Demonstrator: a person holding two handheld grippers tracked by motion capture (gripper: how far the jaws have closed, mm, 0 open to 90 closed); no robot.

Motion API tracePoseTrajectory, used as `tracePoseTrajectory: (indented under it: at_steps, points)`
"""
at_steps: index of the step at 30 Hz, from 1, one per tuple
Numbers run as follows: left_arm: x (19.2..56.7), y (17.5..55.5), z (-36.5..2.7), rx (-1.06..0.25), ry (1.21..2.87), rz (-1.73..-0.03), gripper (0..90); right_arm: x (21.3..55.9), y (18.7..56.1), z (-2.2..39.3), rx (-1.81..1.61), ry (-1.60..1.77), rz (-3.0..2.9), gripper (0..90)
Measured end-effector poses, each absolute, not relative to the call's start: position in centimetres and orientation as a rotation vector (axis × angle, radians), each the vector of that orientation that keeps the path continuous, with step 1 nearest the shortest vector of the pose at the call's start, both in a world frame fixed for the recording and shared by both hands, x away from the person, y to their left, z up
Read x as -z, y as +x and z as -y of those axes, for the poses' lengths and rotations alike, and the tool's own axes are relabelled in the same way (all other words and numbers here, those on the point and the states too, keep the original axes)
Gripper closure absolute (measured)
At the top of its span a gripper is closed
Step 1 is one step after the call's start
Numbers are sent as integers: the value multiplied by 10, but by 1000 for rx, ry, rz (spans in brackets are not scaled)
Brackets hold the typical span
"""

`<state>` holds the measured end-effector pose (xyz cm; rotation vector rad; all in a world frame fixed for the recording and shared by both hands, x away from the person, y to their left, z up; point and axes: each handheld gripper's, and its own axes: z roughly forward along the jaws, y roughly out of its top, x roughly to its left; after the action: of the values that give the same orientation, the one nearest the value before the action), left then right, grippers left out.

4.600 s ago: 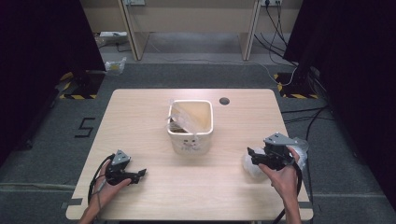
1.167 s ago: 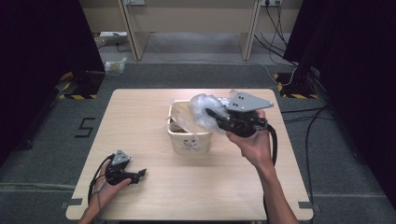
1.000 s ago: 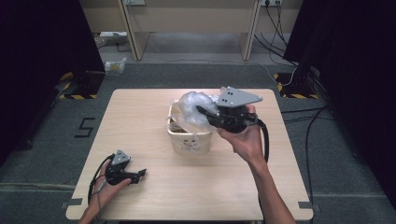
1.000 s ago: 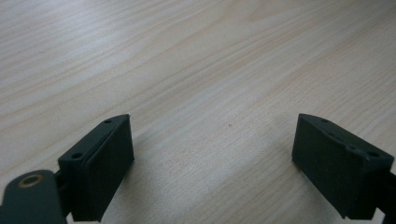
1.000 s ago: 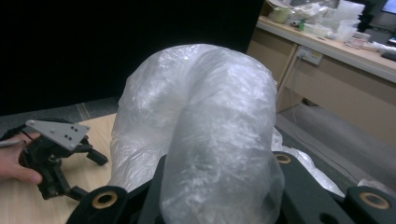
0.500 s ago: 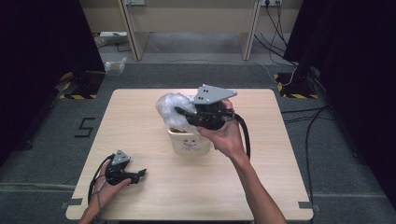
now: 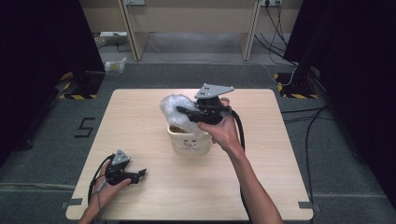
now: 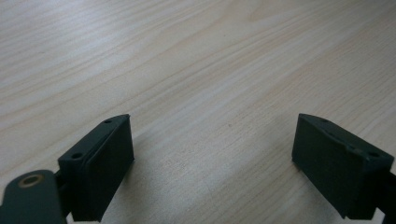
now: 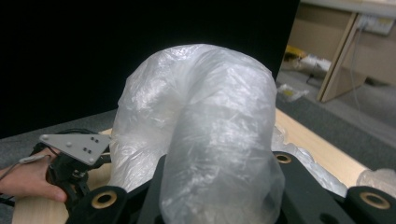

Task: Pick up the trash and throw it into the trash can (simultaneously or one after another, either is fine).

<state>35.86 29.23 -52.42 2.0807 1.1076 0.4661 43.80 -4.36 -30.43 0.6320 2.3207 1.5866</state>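
Plastic wrap (image 7: 176,110), a crumpled clear bundle, is pinched in the right gripper (image 7: 187,113) and hangs just over the far left rim of the small cream bin (image 7: 189,142) that stands mid-table. The bundle sticks out past the jaw tips toward the left of the high view, so most of its bulk sits beyond the bin's opening rather than squarely above it; only its near end overlaps the mouth. In the right gripper view the plastic wrap (image 9: 205,126) bulges up and forward from between the jaws, which are closed on its lower part, and its long axis runs roughly along the line of the jaws. The bin already holds some brownish material, hard to make out. My judgement is that the wrap needs to come down and a little back toward the hand before release, or it may catch on the rim and slide off onto the table (image 7: 140,116).

The right forearm reaches in diagonally from the bottom edge, wrist level, the gripper pointing leftward across the bin. The left gripper (image 7: 140,174) rests low on the near left part of the table, well apart from the bin, its jaws spread wide with nothing between them above bare wood (image 8: 196,70).
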Motion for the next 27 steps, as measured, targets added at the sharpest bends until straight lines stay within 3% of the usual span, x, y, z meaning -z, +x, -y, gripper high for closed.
tracePoseTrajectory:
  at_steps: [15,27]
  points:
    - [524,359,-292,-468,2080,-1107,116,349,479,57,-1635,843,-2386,785]
    - [524,359,-292,-466,2078,-1109,116,384,498,55,-1343,954,-2478,778]
